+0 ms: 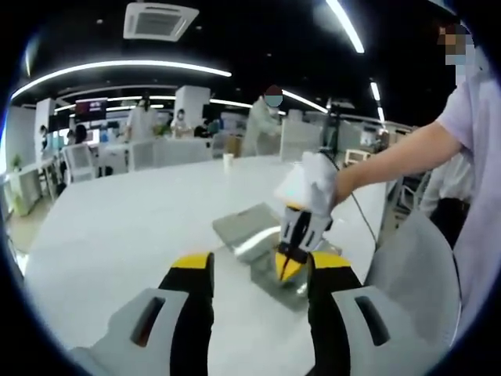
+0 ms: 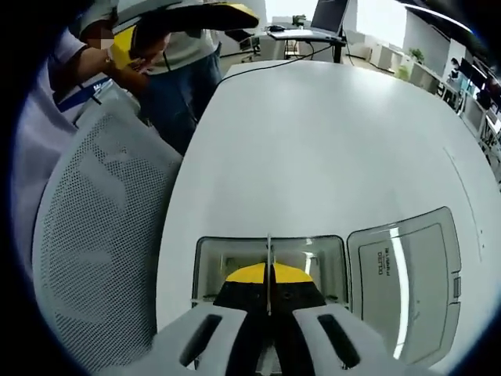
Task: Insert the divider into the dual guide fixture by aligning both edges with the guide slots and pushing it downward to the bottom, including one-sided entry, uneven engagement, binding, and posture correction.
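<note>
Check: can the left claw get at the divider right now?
Probably yes. The left claw is open and held back from the clear box, with bare table between. But the right claw already grips the divider over the box, so it crowds the approach.

Large white desk (image 2: 329,133), rounded edge, glossy top. On it: clear plastic box (image 2: 205,266), open, near edge closest to mesh chair; clear lid (image 2: 407,266) flat on desk just beside box, touching or nearly so, small printed label on it. In left gripper view same box (image 1: 291,291) and lid (image 1: 246,223) lie side by side on desk (image 1: 133,227); white cup (image 1: 228,162) stands at far edge, well apart. Far end: laptop (image 2: 313,19), cable (image 2: 270,63) trailing across top.
</note>
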Available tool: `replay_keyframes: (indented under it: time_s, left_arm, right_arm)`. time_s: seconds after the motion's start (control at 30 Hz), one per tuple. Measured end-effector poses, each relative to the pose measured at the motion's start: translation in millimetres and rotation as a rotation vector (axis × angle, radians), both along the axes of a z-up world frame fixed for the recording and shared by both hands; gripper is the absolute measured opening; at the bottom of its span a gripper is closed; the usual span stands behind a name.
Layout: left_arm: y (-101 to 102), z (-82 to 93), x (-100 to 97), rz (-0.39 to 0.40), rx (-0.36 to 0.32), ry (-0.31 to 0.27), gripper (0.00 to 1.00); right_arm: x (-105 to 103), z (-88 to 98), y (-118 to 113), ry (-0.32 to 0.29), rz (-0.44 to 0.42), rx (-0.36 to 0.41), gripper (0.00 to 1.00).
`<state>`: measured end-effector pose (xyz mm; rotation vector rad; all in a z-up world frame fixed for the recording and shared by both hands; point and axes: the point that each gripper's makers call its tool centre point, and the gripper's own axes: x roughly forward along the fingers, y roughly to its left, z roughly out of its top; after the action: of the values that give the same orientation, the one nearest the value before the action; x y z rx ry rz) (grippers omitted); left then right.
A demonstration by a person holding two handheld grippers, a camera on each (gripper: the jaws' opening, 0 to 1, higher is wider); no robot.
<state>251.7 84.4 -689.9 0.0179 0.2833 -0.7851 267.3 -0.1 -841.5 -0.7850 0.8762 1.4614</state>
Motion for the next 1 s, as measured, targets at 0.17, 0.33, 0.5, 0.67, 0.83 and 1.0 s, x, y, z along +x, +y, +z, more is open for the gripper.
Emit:
replay_keyframes:
  time_s: [0.17, 0.33, 0.5, 0.67, 0.83, 1.0]
  left_arm:
    - [-0.5, 0.3, 0.0, 0.000, -0.002, -0.001, 0.46]
    - [0.0, 2.2, 0.5, 0.002, -0.007, -0.008, 0.46]
    - [2.2, 2.7, 0.7, 0.008, -0.007, -0.009, 0.46]
    - [4.8, 2.5, 0.2, 0.012, -0.006, -0.008, 0.46]
    - [5.6, 3.4, -0.5, 0.015, -0.009, -0.010, 0.46]
    - [6.4, 2.8, -0.9, 0.017, -0.006, -0.011, 0.46]
  right_arm:
    - [-0.5, -3.6, -0.4, -0.004, -0.003, -0.024, 0.00]
    - [0.0, -5.2, -0.8, -0.015, -0.001, -0.036, 0.00]
    - [0.9, -6.4, -1.1, -0.017, -0.002, -0.040, 0.00]
    - [1.4, -6.2, -1.2, -0.015, -0.001, -0.039, 0.00]
    - [1.5, -6.2, -1.3, -0.012, -0.001, -0.038, 0.00]
    - [1.6, -6.3, -1.2, -0.007, -0.006, -0.037, 0.00]
